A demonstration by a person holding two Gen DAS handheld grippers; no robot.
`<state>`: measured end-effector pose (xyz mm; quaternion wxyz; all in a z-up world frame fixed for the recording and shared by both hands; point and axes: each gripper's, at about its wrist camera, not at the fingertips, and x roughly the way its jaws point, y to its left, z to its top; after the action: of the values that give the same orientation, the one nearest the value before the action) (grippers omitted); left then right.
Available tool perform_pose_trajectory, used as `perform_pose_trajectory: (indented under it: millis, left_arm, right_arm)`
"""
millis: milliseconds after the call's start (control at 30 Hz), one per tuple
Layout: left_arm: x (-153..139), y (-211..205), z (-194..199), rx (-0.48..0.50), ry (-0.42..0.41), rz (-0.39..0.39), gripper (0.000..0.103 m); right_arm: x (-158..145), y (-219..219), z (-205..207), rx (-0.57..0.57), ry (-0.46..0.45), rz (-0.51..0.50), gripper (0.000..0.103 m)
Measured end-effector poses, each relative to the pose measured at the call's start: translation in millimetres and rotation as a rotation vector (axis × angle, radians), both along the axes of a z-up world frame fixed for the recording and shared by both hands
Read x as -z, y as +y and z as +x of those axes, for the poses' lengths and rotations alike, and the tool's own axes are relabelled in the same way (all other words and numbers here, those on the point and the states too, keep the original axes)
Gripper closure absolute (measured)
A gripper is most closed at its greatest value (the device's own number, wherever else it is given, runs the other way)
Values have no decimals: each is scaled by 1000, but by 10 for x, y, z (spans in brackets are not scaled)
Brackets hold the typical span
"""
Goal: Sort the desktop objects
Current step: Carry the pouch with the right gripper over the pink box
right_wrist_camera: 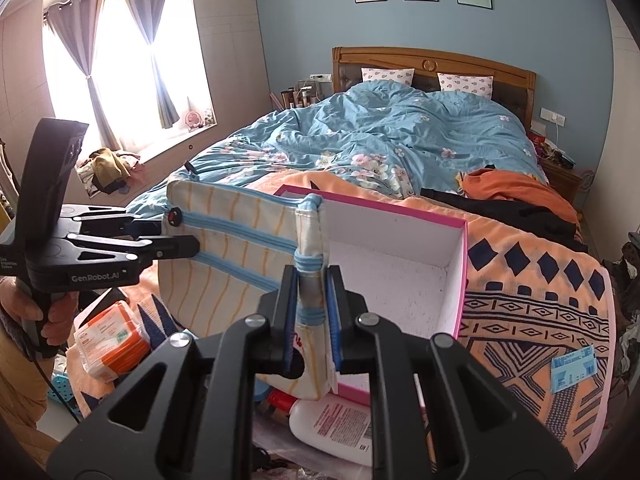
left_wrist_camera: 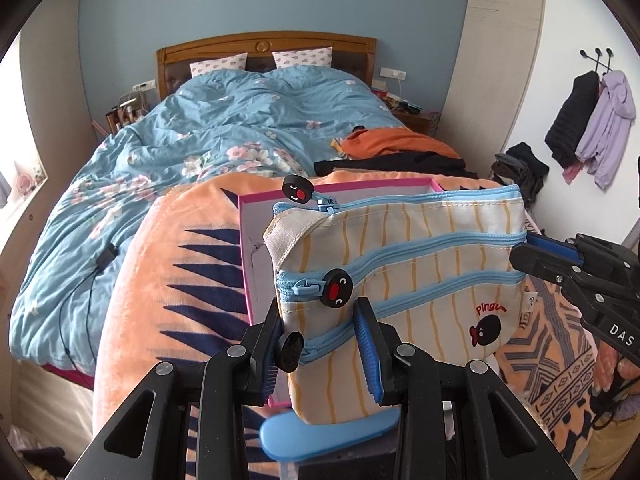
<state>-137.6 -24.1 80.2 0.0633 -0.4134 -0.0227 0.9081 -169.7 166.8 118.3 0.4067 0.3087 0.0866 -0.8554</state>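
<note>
Here both the left gripper (left_wrist_camera: 320, 344) and right gripper (right_wrist_camera: 312, 316) clamp the Pingu zip pouch (left_wrist_camera: 400, 264), whose slack fabric could snag the pink-rimmed box (right_wrist_camera: 464, 264).

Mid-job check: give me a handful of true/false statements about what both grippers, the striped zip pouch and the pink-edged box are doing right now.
1. Both grippers grip the striped pouch at once. True: the left gripper clamps one end and the right gripper clamps the other.
2. The pouch lies flat inside the pink-edged box. False: it is held up in the air in front of the box.
3. The visible inside of the box looks bare white. True.
4. The pouch's zippers are red. False: they are light blue; only the round penguin pulls carry red.
5. A white bottle lies below the pouch in the right wrist view. True.
</note>
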Motion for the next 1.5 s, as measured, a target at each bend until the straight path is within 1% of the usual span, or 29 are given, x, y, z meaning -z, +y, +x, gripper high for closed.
perform_pose_trajectory:
  millis: [200, 867, 1200, 1500]
  left_arm:
    - [73, 6, -153, -6, -19, 4, 69]
    - [304, 30, -595, -47, -73, -23, 69]
    - [421, 37, -769, -61, -105, -43, 69]
    - [558, 5, -904, -74, -138, -38, 69]
  right_arm:
    - [64, -46, -138, 10, -13, 6, 87]
    - [245, -243, -536, 36, -53, 40, 87]
    - [353, -333, -698, 41, -77, 56, 87]
    - [472, -400, -844, 46, -100, 76, 87]
